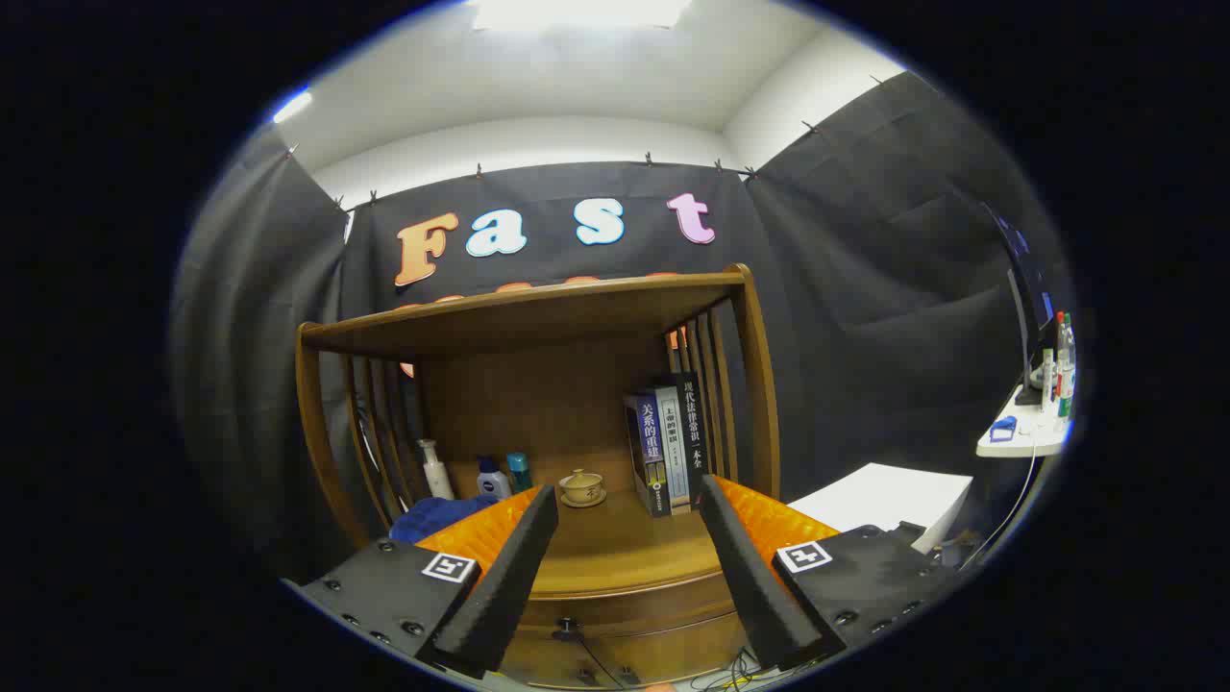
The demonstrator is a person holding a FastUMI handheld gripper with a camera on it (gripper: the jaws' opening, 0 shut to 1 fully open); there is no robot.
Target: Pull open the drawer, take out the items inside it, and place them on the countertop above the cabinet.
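1. The gripper (625, 567) hangs in free air with its fingers spread wide and nothing between them, so it is released. The left finger (504, 577) and right finger (754, 577) frame the front edge of the countertop (615, 557).

2. The drawer (625, 625) lies at 6 o'clock from the point between the fingertips, below the countertop's lip and low between the finger bases. It looks fully closed. A small dark knob (567, 631) sits on its front, toward 7 o'clock, nearer the left finger than the right.

3. The drawer front's long axis runs side to side, from 9 to 3 o'clock, square to the line of the fingers. Judging from this, the gripper has to dip toward 6 o'clock and aim a little left to take the knob.

4. The items inside are hidden, so their number and kind cannot be told.

5. Room on the countertop: the middle, just ahead of the fingers at 12 o'clock, is bare wood. Beyond it stand a small lidded cup (582, 486) and upright books (665, 442) at 1 o'clock; bottles (480, 473) and a blue cloth (432, 517) sit at 10 o'clock.

6. The shelf top (519, 317) and side slats (716, 384) close in the space above and beside, which would likely limit a high approach.
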